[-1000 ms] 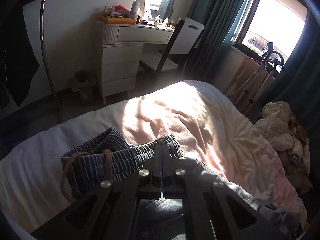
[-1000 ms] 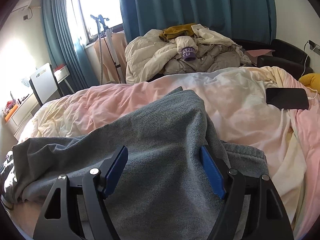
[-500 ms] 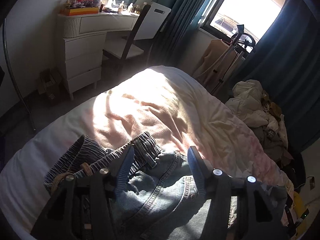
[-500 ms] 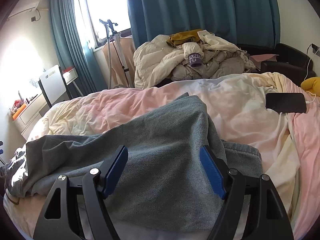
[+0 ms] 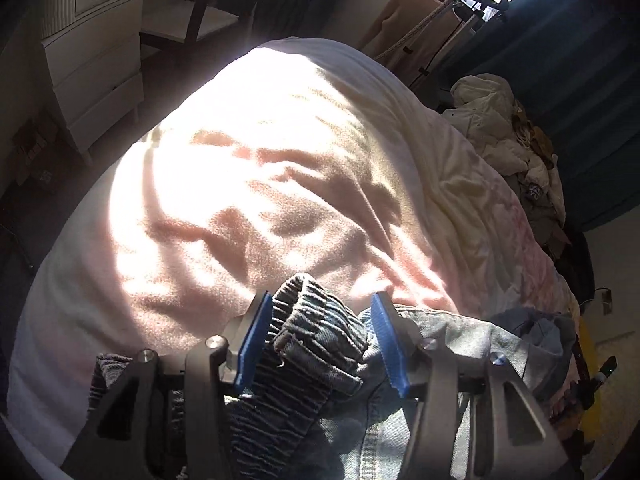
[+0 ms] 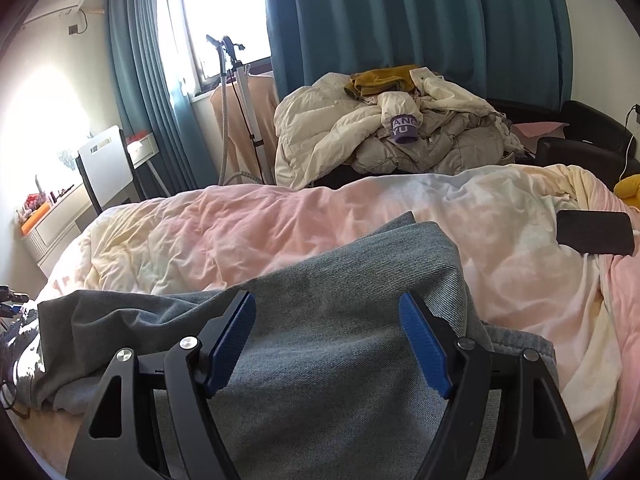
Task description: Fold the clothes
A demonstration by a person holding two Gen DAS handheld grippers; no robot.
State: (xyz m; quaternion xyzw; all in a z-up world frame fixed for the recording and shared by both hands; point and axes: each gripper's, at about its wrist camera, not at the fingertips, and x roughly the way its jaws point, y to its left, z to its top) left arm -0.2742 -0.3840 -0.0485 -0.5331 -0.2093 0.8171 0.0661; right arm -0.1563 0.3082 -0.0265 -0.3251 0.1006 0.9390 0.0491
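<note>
A pair of grey-blue jeans (image 6: 340, 320) lies folded on the pink and cream duvet (image 6: 280, 224). In the left wrist view its gathered elastic waistband (image 5: 316, 328) bunches up between the blue pads of my left gripper (image 5: 320, 324), which is open around it. My right gripper (image 6: 326, 328) is open just above the folded denim leg, with both blue pads clear of the cloth. The jeans' waist end shows at the left edge of the right wrist view (image 6: 24, 340).
A black phone (image 6: 594, 232) lies on the duvet at the right. A heap of pale coats (image 6: 392, 136) sits beyond the bed. A white dresser (image 5: 92, 52) and a chair (image 5: 208, 12) stand past the bed's far edge. A garment steamer stand (image 6: 240, 112) stands by the window.
My left gripper was shut on the waistband a second ago and has opened. It has since tipped down and moved closer over the waistband. My right gripper stays open and has barely moved.
</note>
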